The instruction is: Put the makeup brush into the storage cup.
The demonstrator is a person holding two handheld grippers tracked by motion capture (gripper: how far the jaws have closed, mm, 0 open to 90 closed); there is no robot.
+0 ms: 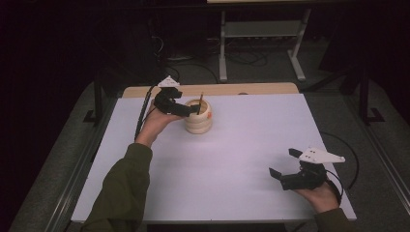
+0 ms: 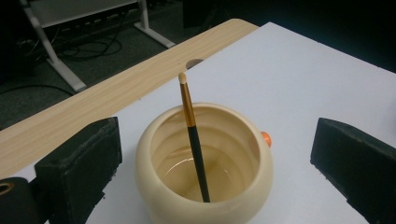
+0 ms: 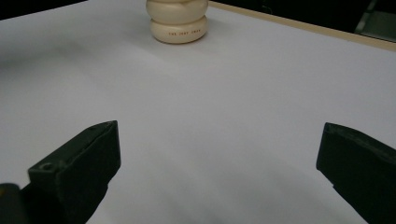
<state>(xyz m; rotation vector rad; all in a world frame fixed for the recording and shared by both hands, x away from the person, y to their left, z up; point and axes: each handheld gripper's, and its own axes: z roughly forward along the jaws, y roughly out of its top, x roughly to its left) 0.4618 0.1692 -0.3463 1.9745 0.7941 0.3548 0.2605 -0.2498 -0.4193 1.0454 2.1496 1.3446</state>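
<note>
Standing free between the left gripper's (image 2: pixel 212 163) spread jaws, brush (image 2: pixel 194 140) in pot (image 2: pixel 163 196)

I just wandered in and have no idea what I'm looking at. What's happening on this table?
A person sits at a white table with a two-jaw tool in each hand. The left tool is at a cream ribbed pot, jaws wide open on either side of it and pressing on nothing. A makeup brush stands leaning inside the pot, its black handle down and pale tip up. The right tool waits open near the table's near right corner, holding nothing.
</note>
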